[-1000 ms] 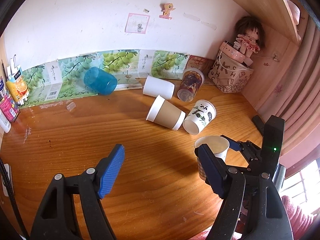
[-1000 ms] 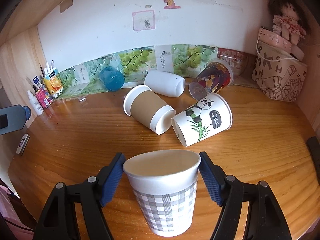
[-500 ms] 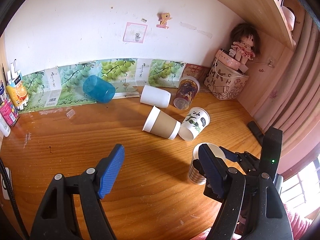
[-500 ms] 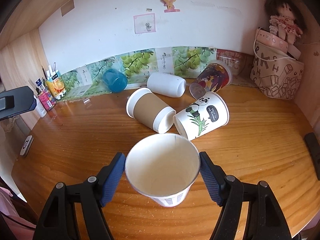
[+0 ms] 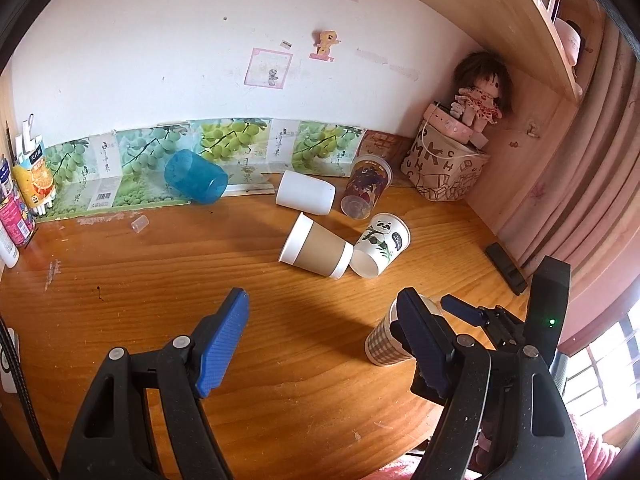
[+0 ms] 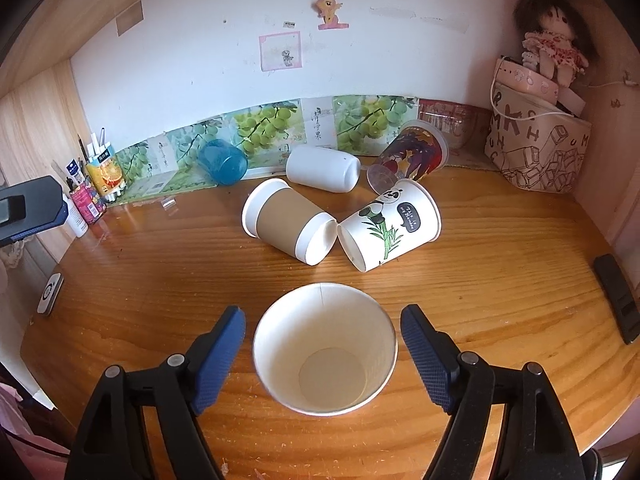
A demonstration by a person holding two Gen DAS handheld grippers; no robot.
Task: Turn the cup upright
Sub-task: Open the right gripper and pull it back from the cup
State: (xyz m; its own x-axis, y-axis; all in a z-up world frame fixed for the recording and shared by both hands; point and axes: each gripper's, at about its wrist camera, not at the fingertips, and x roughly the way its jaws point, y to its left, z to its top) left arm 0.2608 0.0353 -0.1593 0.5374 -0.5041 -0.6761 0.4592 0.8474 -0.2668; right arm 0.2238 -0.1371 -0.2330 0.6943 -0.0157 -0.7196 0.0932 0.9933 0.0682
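A checked paper cup (image 6: 325,348) stands upright on the wooden desk, mouth up. It also shows in the left wrist view (image 5: 385,344), partly behind my left finger. My right gripper (image 6: 322,354) is open around it, with a gap between each blue pad and the cup. My left gripper (image 5: 324,340) is open and empty above the desk's front. Further back several cups lie on their sides: a brown-sleeved cup (image 6: 288,226), a panda cup (image 6: 390,226), a white cup (image 6: 322,168), a blue cup (image 6: 222,160) and a printed clear cup (image 6: 412,158).
A letter-print bag (image 6: 536,152) with a doll (image 6: 552,48) on top stands at the back right corner. Bottles and a juice carton (image 6: 102,174) stand at the back left. A black flat object (image 6: 618,304) lies near the right edge.
My right gripper has opened and let go of the checked cup, and has risen, so I now look down into the cup. The left gripper has pulled up and back.
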